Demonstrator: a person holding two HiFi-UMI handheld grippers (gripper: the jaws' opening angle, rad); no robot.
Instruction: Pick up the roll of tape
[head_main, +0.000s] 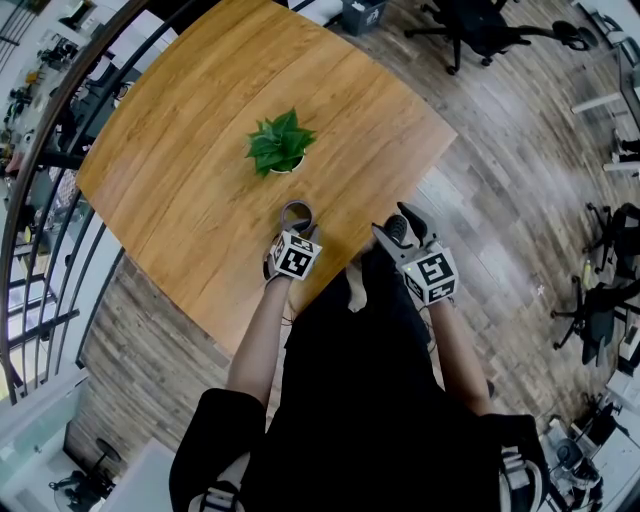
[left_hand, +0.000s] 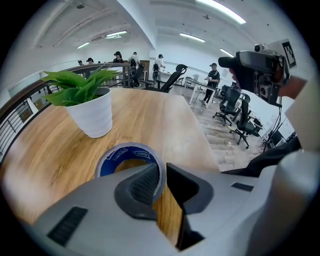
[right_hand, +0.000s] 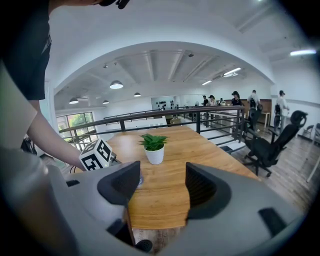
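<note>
The roll of tape (head_main: 291, 207), grey with a blue core (left_hand: 120, 155), lies flat on the wooden table (head_main: 170, 170) just in front of the potted plant (head_main: 280, 143). My left gripper (head_main: 297, 224) points down at it. In the left gripper view (left_hand: 162, 176) one jaw sits inside the ring and the other outside, and they pinch the roll's near wall. My right gripper (head_main: 405, 228) hovers open over the table's near edge with nothing between its jaws (right_hand: 162, 185). The roll rests on the table.
The white-potted plant (left_hand: 92, 107) stands close behind the tape. The table's edge (head_main: 330, 280) runs right under both grippers. A black railing (head_main: 40, 230) borders the left side, and office chairs (head_main: 470, 25) stand on the wood floor beyond.
</note>
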